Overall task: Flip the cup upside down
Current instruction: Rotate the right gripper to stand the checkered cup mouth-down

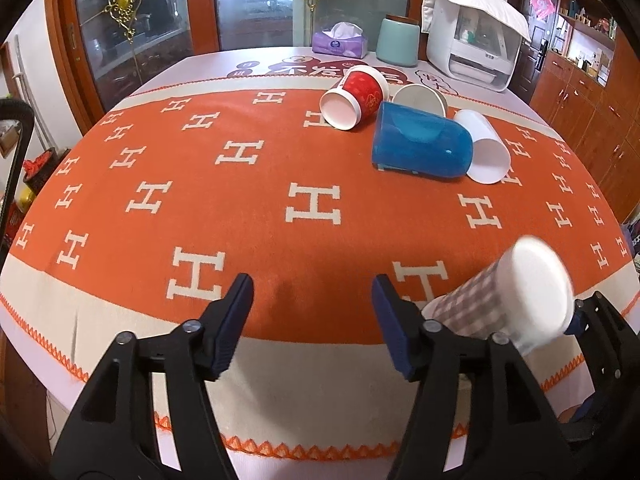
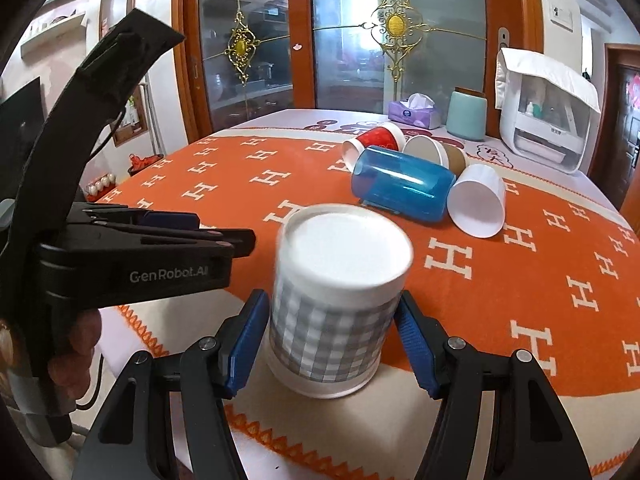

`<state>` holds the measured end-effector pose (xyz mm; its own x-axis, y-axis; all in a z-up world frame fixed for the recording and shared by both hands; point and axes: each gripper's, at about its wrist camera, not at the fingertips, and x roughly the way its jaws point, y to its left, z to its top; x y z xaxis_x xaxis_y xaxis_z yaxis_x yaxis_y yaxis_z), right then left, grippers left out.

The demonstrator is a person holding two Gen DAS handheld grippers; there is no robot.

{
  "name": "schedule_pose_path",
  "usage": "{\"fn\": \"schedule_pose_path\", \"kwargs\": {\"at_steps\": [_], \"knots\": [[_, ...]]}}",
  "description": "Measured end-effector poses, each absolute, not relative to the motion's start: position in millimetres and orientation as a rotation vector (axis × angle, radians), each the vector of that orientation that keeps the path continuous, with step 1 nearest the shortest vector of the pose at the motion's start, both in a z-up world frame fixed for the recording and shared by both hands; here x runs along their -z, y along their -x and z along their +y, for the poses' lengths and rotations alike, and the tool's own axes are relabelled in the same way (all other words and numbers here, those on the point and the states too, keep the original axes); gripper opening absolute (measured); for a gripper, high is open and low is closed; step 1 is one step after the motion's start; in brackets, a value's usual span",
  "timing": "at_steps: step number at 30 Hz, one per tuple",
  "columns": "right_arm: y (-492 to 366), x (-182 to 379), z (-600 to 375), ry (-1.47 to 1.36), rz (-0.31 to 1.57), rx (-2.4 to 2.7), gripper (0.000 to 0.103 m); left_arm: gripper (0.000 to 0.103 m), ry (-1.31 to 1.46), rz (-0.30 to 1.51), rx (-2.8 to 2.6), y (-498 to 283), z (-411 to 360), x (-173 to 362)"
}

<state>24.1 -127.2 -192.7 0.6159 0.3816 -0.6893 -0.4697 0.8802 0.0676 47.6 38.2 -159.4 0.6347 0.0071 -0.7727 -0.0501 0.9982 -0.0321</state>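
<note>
A grey-and-white checked paper cup [image 2: 336, 300] sits between my right gripper's blue pads, its white flat base facing up and toward the camera. My right gripper [image 2: 334, 340] is shut on it near the table's front edge. In the left wrist view the same cup [image 1: 516, 296] shows at the lower right, tilted, with the right gripper's black frame behind it. My left gripper [image 1: 312, 320] is open and empty above the front of the orange cloth; it also shows in the right wrist view [image 2: 176, 232] at the left.
A blue plastic cup [image 1: 420, 144], a red cup [image 1: 356, 96], a brown cup [image 1: 420, 98] and a white cup [image 1: 486, 148] lie on their sides at the back right. A tissue box [image 1: 340, 42], a mint canister [image 1: 398, 42] and a white appliance [image 1: 476, 36] stand behind them.
</note>
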Motion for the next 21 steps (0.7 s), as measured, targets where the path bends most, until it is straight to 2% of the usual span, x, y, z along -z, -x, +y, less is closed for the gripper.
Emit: {"fn": "schedule_pose_path", "kwargs": {"at_steps": [2,3,7,21], "knots": [[-22,192,-129,0.112,0.758,-0.489,0.079,0.062,0.049,0.886,-0.027,-46,37,159],[-21,190,-130,0.107,0.750,-0.489,0.080,0.062,0.047,0.887,-0.026,-45,36,159],[-18,186,-131,0.103,0.739,-0.492,0.081,0.070,0.045,0.885,-0.025,-43,35,157],[7,160,-144,0.069,0.681,-0.475,0.083,0.077,0.059,0.799,-0.029,-26,38,134]]}}
